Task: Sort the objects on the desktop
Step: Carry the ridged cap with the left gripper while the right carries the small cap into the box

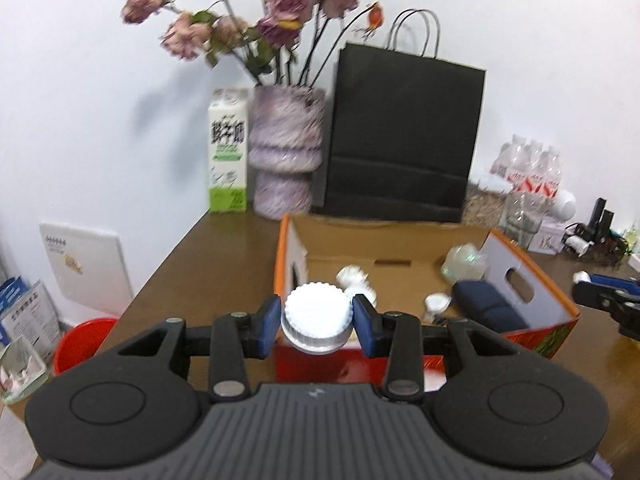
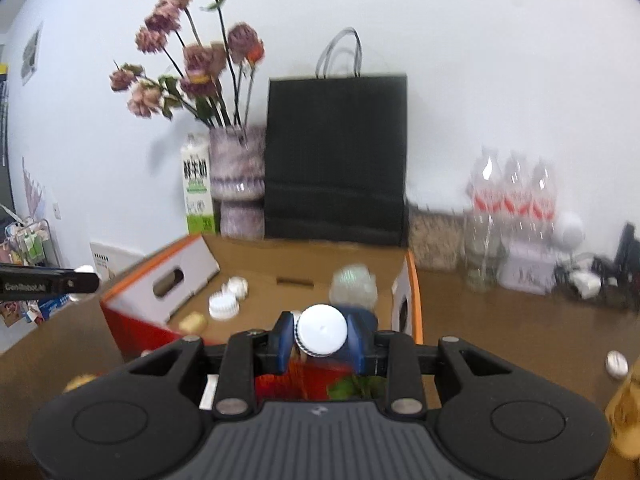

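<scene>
Two grippers each clamped a bottle by its cap: left gripper (image 1: pixel 316 322) on a ridged white cap (image 1: pixel 316 308), right gripper (image 2: pixel 322 340) on a smooth white cap (image 2: pixel 322 330). Both hung at the cardboard box's (image 1: pixel 532 280) near rim; beyond, bare brown table (image 1: pixel 208 256).

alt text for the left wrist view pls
The left gripper is shut on a white ribbed bottle cap, held in front of an open orange cardboard box on a brown table. Behind the box stand a black paper bag, a vase of dried roses and a milk carton.
</scene>
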A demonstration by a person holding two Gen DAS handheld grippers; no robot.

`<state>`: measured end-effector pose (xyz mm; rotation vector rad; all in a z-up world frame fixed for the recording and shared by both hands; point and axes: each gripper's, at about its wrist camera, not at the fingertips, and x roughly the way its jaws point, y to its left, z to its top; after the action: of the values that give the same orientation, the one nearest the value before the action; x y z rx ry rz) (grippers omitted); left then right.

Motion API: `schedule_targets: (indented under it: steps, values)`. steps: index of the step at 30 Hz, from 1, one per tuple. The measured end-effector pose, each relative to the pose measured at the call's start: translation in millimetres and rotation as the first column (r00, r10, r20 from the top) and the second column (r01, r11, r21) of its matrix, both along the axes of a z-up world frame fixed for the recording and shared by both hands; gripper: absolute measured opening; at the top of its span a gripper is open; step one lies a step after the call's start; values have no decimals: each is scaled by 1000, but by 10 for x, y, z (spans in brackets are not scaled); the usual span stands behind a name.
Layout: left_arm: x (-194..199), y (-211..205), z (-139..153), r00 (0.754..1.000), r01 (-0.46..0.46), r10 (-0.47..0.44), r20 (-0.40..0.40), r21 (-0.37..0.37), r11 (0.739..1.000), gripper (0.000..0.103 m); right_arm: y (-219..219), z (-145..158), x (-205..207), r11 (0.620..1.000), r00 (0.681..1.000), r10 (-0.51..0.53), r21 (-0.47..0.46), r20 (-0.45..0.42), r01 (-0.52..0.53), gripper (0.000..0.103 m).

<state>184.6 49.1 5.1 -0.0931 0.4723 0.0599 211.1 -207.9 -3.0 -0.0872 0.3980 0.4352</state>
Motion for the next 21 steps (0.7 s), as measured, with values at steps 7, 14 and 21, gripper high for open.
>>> schedule_targets:
  steps: [7, 14, 21]
  values:
    - [306, -195, 181, 997, 54, -53, 52, -14, 998, 40, 306, 220, 214, 998, 997, 49, 25, 52, -50, 28]
    - [604, -346, 123, 996, 68, -67, 61, -9, 998, 40, 618, 184, 505, 995, 996, 84, 47, 29, -86, 28]
    - [940, -377, -72, 998, 69, -69, -2, 22, 997, 40, 767, -94, 827, 995, 992, 101, 29, -73, -99, 28]
